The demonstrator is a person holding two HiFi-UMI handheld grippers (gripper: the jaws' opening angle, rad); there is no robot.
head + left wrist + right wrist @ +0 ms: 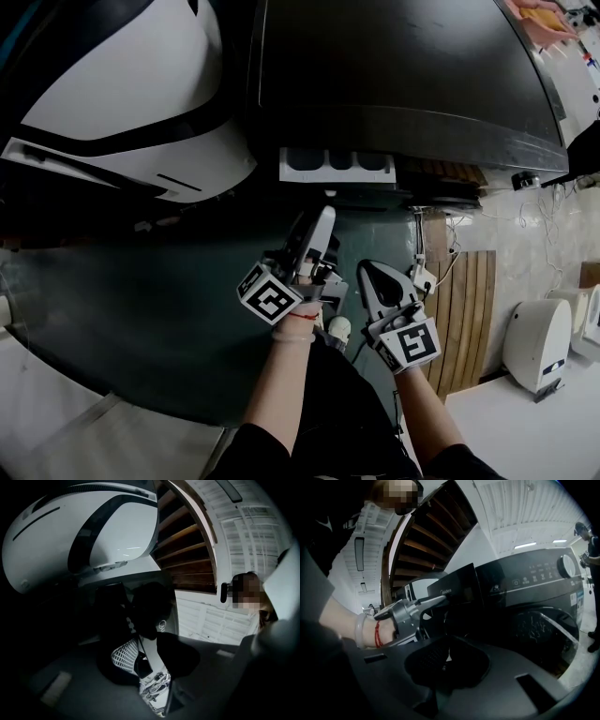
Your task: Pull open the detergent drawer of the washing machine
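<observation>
The dark washing machine (394, 75) fills the top of the head view, and its round door (543, 630) shows in the right gripper view. The detergent drawer (337, 165) sticks out of it, its white compartments showing. Its dark front panel (459, 585) juts toward me. My left gripper (323, 220) reaches up to that panel's lower edge, and its silver fingers (433, 602) close on the front. In the left gripper view the jaws (150, 634) are dark and the panel is hard to make out. My right gripper (375, 272) hangs just right of and below it, shut and empty.
A white rounded appliance (122, 103) stands to the left of the washer. Wooden slats (464, 309) and a white device (536, 342) are on the right. A wooden staircase (431, 541) rises behind. A person (590, 550) stands at the far right.
</observation>
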